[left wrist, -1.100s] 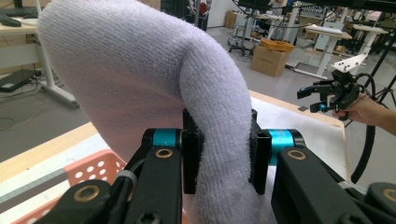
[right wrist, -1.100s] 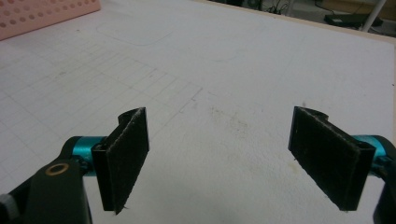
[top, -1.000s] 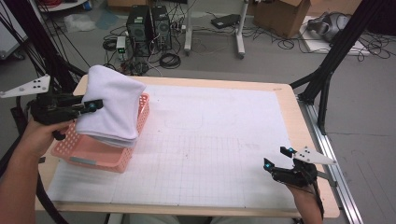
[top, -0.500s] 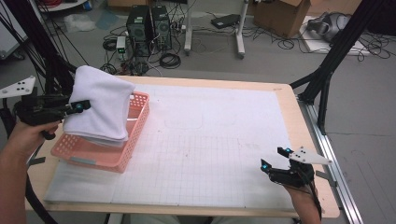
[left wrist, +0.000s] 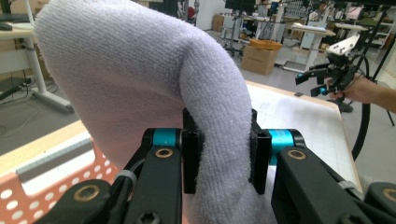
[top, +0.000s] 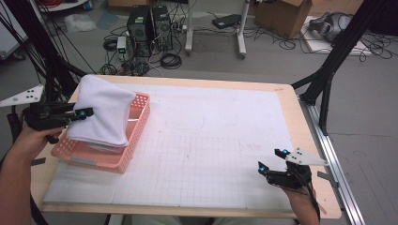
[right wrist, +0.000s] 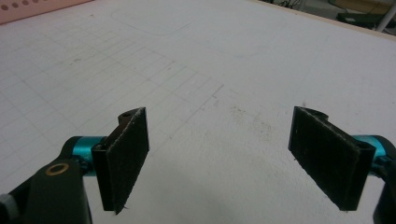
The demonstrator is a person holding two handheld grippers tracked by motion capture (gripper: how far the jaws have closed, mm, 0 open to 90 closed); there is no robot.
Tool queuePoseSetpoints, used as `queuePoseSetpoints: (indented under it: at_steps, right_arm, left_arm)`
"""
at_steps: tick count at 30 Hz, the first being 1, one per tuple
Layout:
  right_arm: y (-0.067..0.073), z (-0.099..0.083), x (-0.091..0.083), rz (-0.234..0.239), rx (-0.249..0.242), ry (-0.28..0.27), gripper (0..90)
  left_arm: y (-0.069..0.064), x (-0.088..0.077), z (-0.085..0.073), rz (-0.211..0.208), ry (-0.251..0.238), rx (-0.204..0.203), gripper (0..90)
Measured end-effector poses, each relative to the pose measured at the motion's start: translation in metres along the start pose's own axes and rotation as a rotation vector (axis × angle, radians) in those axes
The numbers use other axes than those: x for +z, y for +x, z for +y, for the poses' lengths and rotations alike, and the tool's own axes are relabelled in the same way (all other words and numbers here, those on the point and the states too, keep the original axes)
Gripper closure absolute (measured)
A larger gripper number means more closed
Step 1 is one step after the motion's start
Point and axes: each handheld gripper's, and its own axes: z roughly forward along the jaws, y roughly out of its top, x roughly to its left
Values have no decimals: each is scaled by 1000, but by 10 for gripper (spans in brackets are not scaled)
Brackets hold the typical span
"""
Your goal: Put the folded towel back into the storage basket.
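Observation:
A folded white towel [top: 104, 111] hangs over the pink plastic basket [top: 123, 156] at the table's left side, its lower edge down inside the basket. My left gripper [top: 82, 113] is shut on the towel's left edge. In the left gripper view the thick towel [left wrist: 149, 84] is squeezed between my two black pads [left wrist: 190, 158], with the basket's rim [left wrist: 32, 196] at lower left. My right gripper [top: 271, 159] rests low near the table's front right corner, open, with nothing between its pads [right wrist: 125, 156].
A white gridded mat [top: 211, 140] covers the wooden table [top: 290, 101]. Black frame legs [top: 328, 70] stand off the right edge, and computer towers [top: 150, 23] and cables lie on the floor behind. My right hand's gripper [left wrist: 334, 70] shows far off in the left gripper view.
My left gripper has carried the towel leftward and down, so it now sinks into the basket. The right gripper has stayed in place.

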Motion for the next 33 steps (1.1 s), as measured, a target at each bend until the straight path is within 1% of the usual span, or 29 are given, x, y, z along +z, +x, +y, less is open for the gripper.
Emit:
queuePoseSetpoints:
  at_steps: [2,9,11,13,15,17,18,19,22,23,25,28,30,33]
  right_arm:
    - [0,0,0,0,-2,2,190]
    - [0,-1,-1,-1,-7,-1,190]
    - [0,-1,-1,-1,-5,2,190]
    - [0,-1,-1,0,-4,2,190]
    - [0,-1,-1,-1,-1,3,191]
    - [2,-1,1,2,-10,8,190]
    - [2,-1,1,2,-10,8,190]
    - [2,-1,1,0,-12,7,190]
    - [2,-1,2,2,-15,13,190]
    - [2,-1,2,2,-16,12,190]
    - [2,-2,1,1,-11,14,190]
    - [1,-2,1,-1,-10,11,190]
    - [1,-2,0,-1,-7,12,190]
    - [1,-2,-1,-2,-12,9,190]
  left_arm:
    - [2,0,-3,3,8,-9,735]
    - [10,-12,-14,64,25,-44,735]
    - [11,-16,-17,71,31,-50,735]
    - [11,-14,-19,58,48,-53,735]
    - [10,-9,-21,29,57,-57,735]
    - [9,-3,-21,3,53,-63,734]
    - [9,0,-22,-6,55,-62,734]
    - [10,4,-23,-12,56,-71,734]
    - [13,11,-27,-11,93,-90,732]
    - [14,15,-29,-9,115,-96,732]
    - [15,19,-33,-2,127,-107,729]
    - [16,24,-36,11,135,-119,727]
    - [16,26,-37,14,129,-123,728]
    - [14,32,-37,-8,110,-117,727]
